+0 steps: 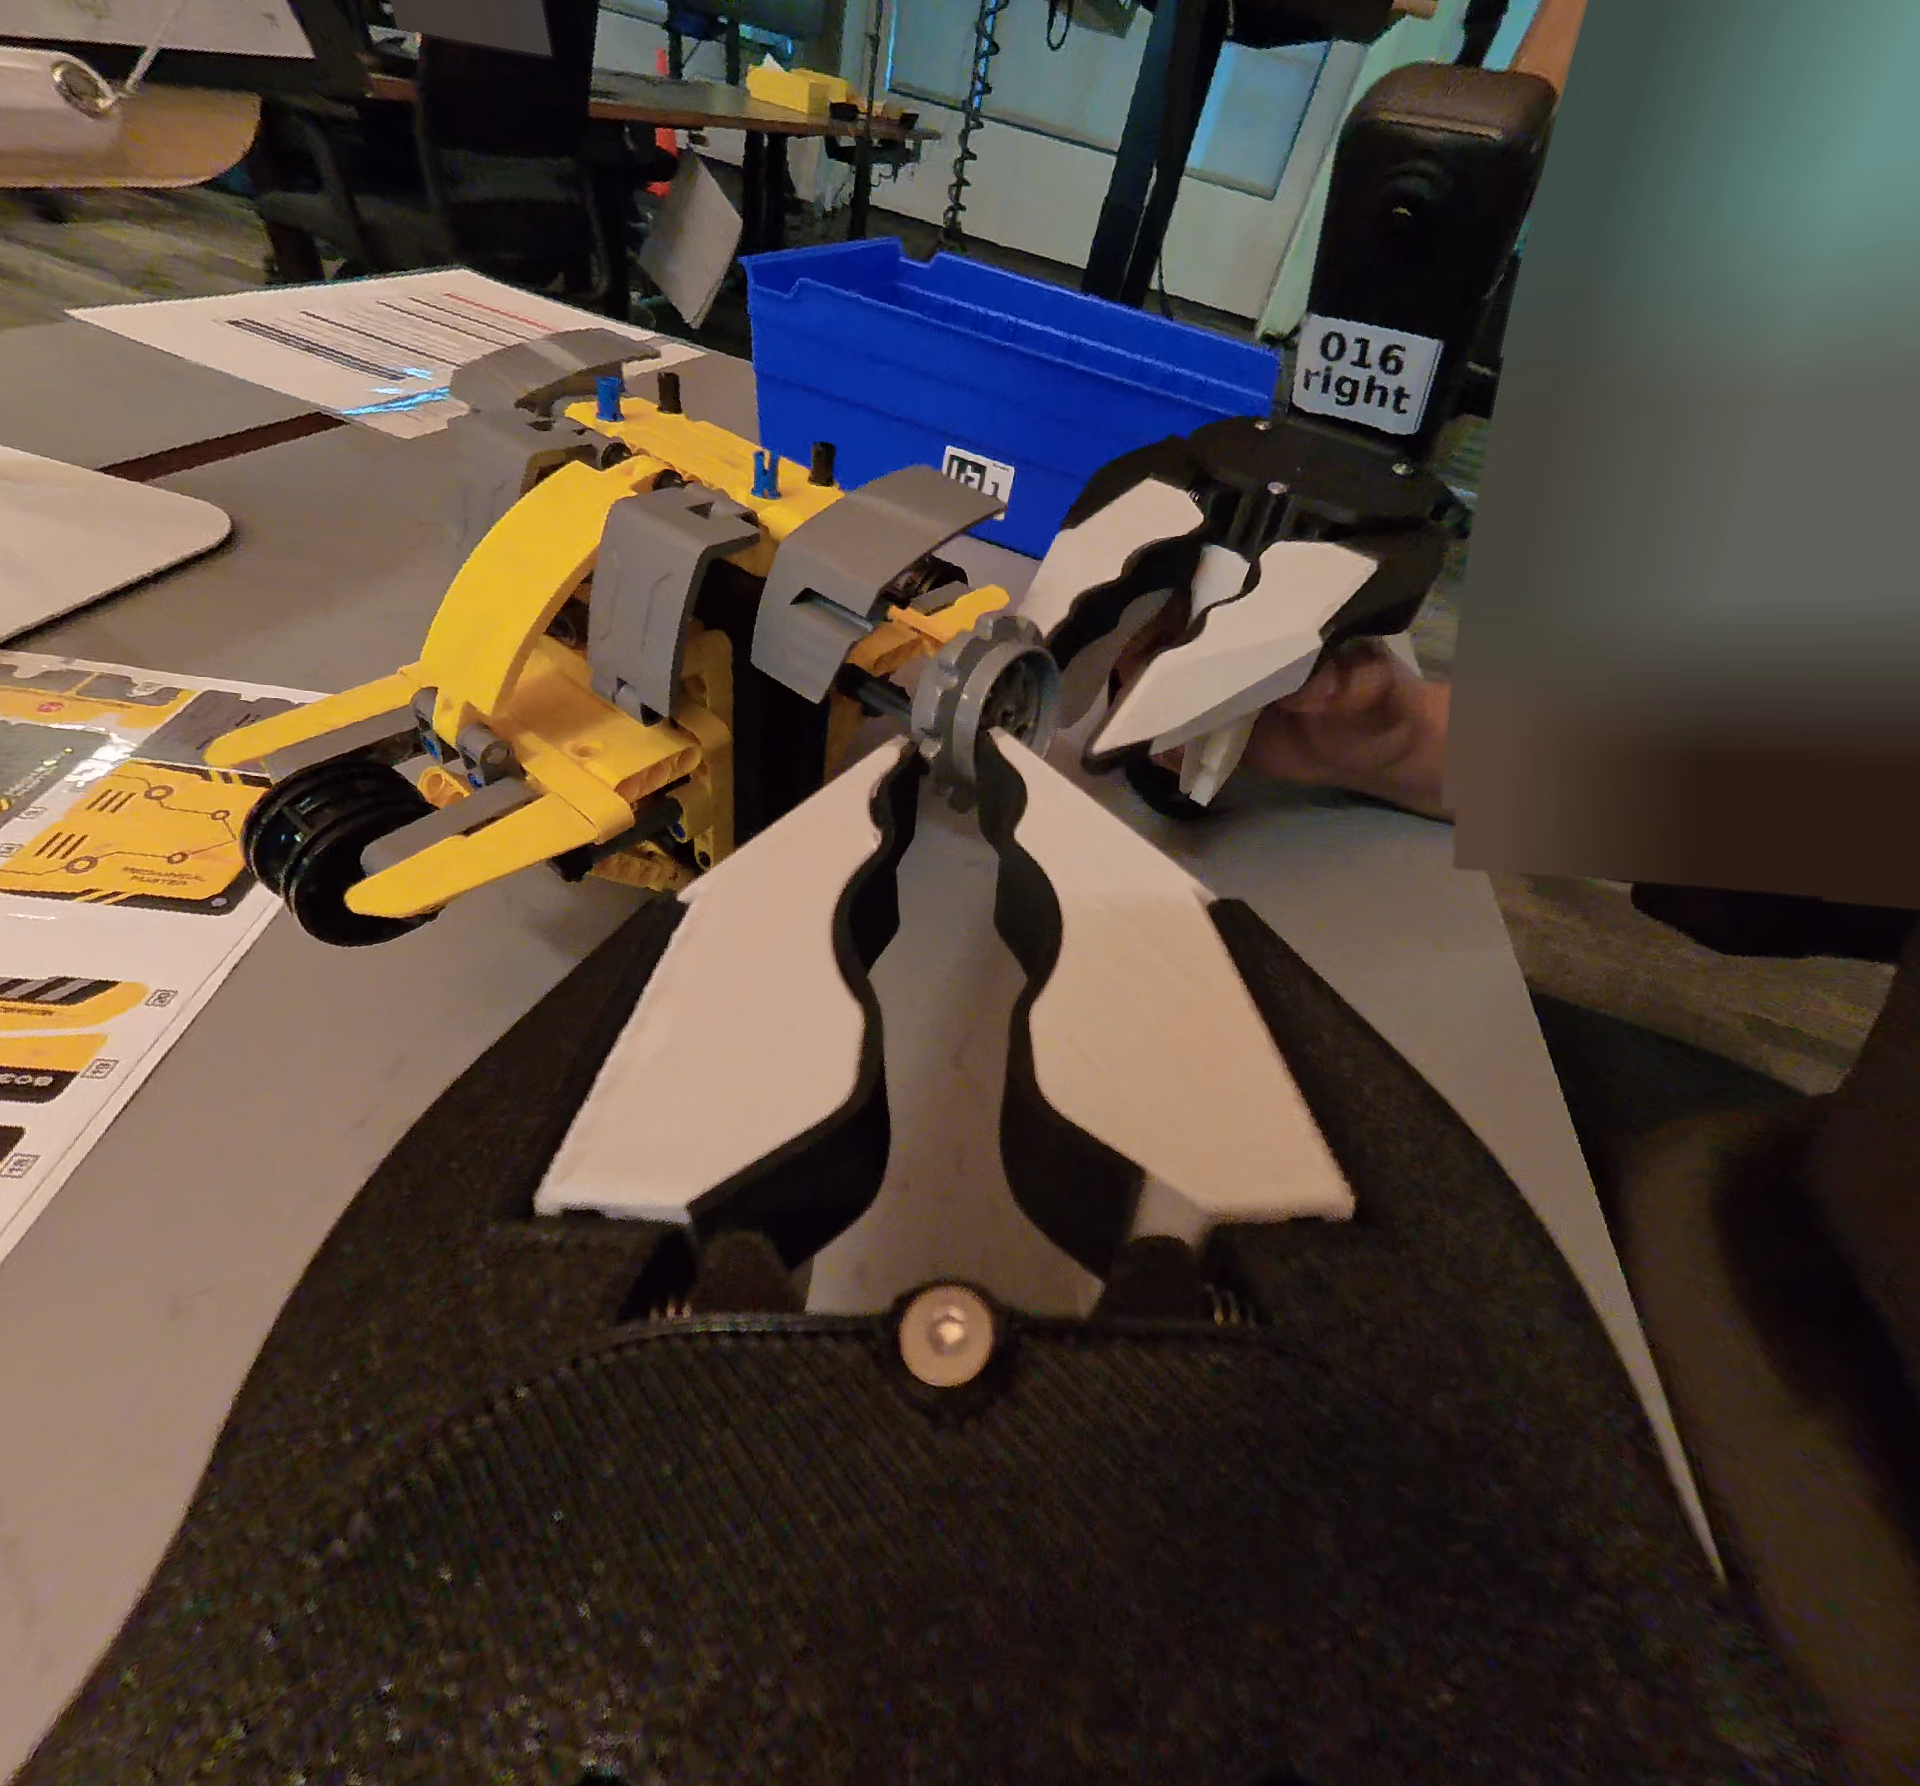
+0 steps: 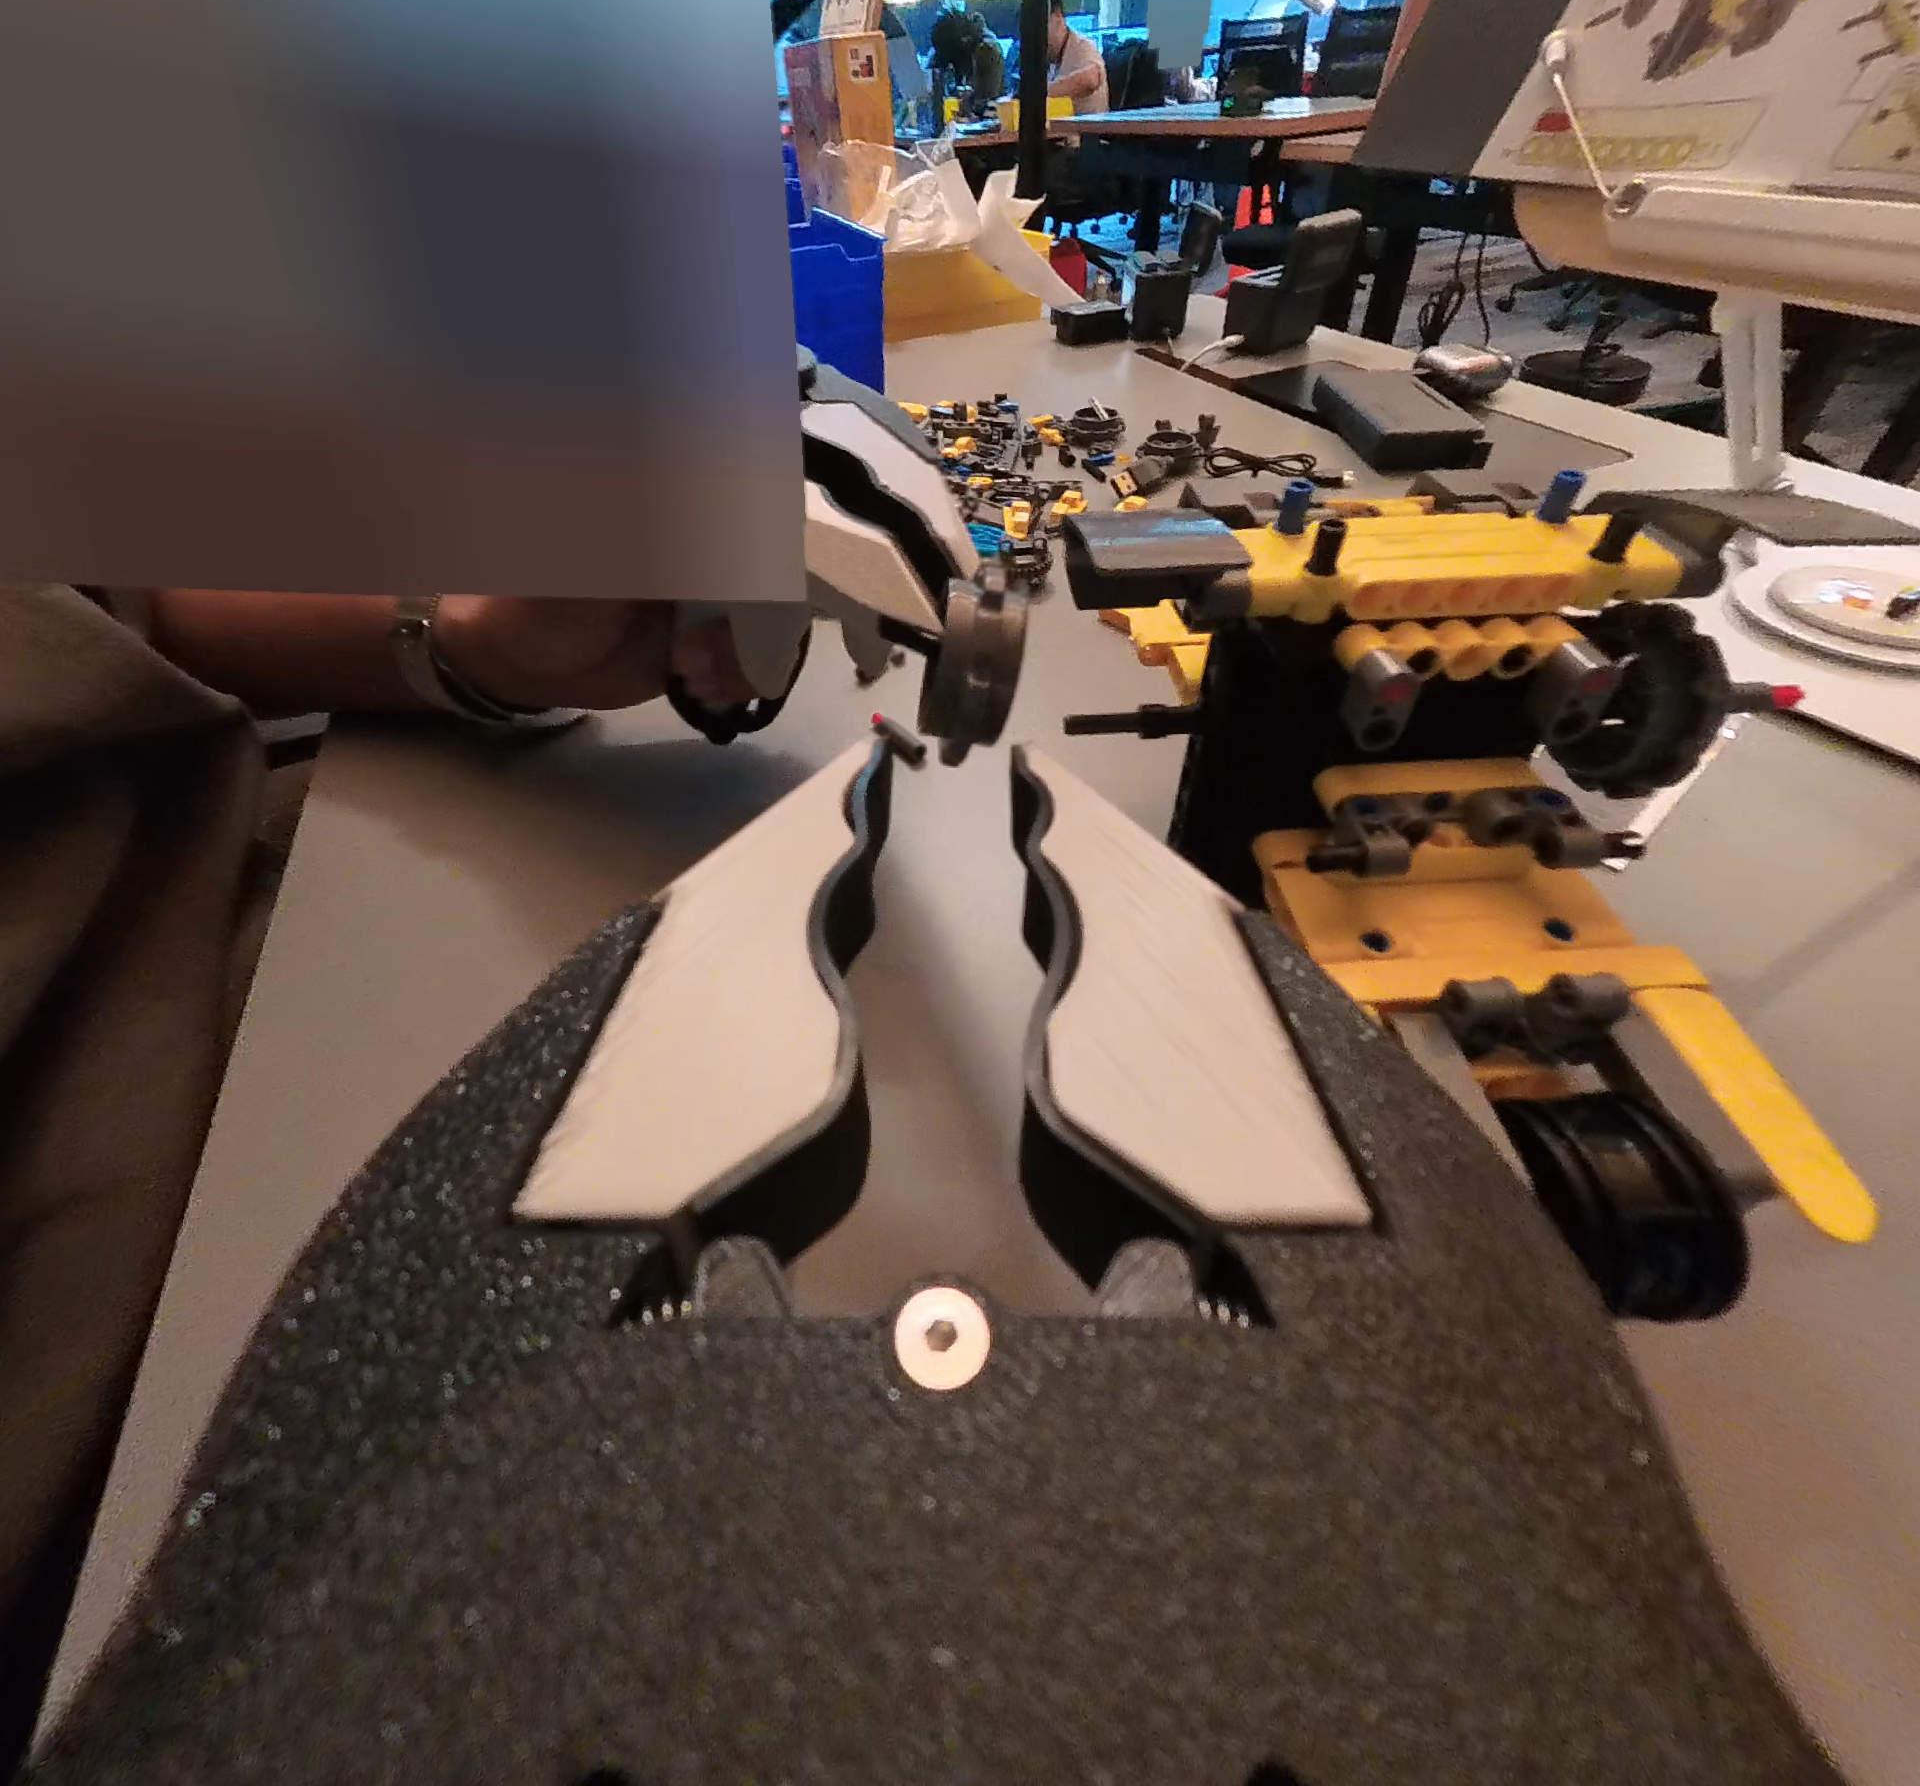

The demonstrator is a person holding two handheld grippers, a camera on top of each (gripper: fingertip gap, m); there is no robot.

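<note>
Grey wheel hub (image 1: 987, 697) is pinched at the tips of the left gripper (image 1: 951, 749), held in the air just beside the yellow-and-grey brick-built vehicle (image 1: 582, 656), close to a black axle (image 2: 1127, 723) that sticks out of the model's side; can't tell if hub and axle touch. In the right wrist view the same hub (image 2: 971, 666) sits between the far gripper's white fingers. Right gripper (image 2: 951, 760) has its fingers apart with nothing between them, tips just below the hub; a small black pin with a red end (image 2: 899, 737) lies right at its left fingertip, contact unclear. Vehicle stands on a grey table (image 1: 343, 1165), black front wheel (image 1: 312, 853) at its nose, blue and black pins poking up from the top beam. Sticker sheet (image 1: 104, 863) lies flat beside the model, a printed paper (image 1: 343, 334) farther back. Blue plastic bin (image 1: 997, 365) stands just behind the model; its inside is not visible from here. Loose small black and yellow parts (image 2: 1029, 469) are scattered on the table behind, with a black cable (image 2: 1247, 467) and a dark flat box (image 2: 1392, 427) nearby. White stand (image 2: 1756, 209) holds an instruction sheet at the table's far edge. Room is an open office: desks, chairs, monitors, yellow bins (image 2: 956, 282) on the next desk.
</note>
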